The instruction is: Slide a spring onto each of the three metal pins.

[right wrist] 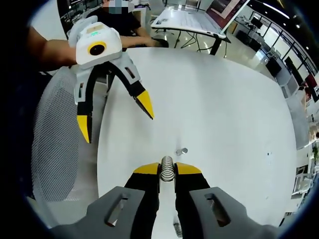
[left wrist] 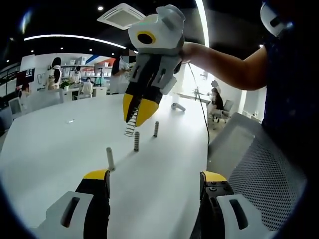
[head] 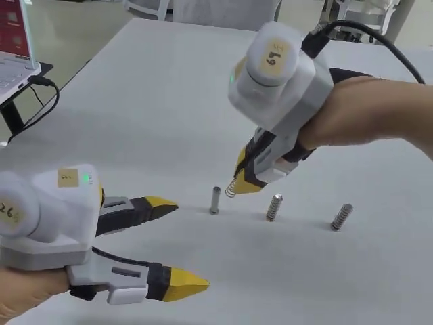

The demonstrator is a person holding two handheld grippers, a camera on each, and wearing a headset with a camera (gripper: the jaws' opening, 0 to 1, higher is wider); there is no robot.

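Right now I am pinching the last spring in my right tongs, jaws clenched on its upper coils so that the rest is hanging out below the yellow tips. In the head view it is sitting just right of centre, its free end slanting down and to the left toward the bare pin. That pin is standing upright on the white table, just left of and below the spring's lower end, near it but not touching.

As I judge it, the coming move is turning on that offset. The spring's long axis is leaning while the pin's is vertical, so I am needing to carry the spring a little leftward in the frame and straighten it before lowering it over the pin's top.

To the right of the bare pin, the middle pin and the far-right pin are already wearing their springs. My left tongs are lying in the lower left of the frame, jaws spread wide and grasping nothing, pointing toward the pins. My right tongs are much the nearer to the bare pin, so I am judging this a job for that hand alone.
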